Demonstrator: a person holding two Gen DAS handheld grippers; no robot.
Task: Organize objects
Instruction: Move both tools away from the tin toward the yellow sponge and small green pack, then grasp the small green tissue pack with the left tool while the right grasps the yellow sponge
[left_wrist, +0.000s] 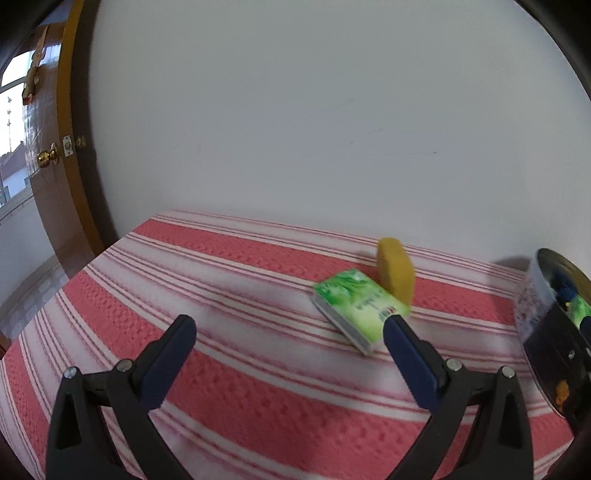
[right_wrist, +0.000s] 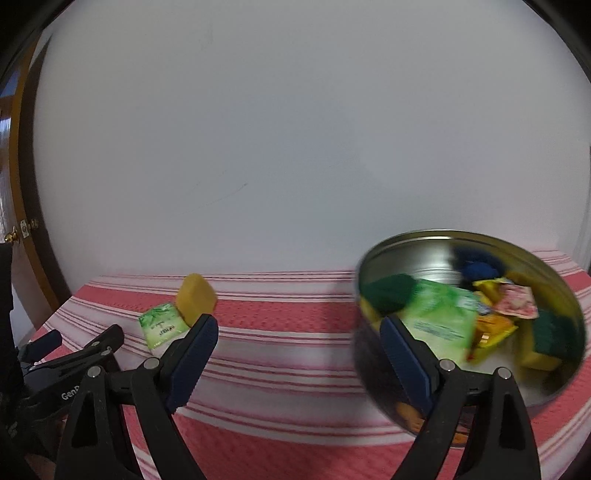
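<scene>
- Soft, even daylight fills both views; the white wall (left_wrist: 314, 110) reads as a flat grey-white field with no glare.
- Left of the wall, a window (left_wrist: 13, 122) past the glossy wooden door (left_wrist: 44, 166) is blown out to white; the brass knob (left_wrist: 47, 157) carries small highlights.
- The wall darkens toward the black circular fisheye border, where straight edges bow.
- Below the wall, a faint shadow sits beside the yellow sponge (left_wrist: 394, 273) on the striped cloth (left_wrist: 221, 295).
- Motion blur smears the green packet (left_wrist: 356, 306) and, more heavily, the metal tin (right_wrist: 472, 317), whose contents and rim lose detail.
</scene>
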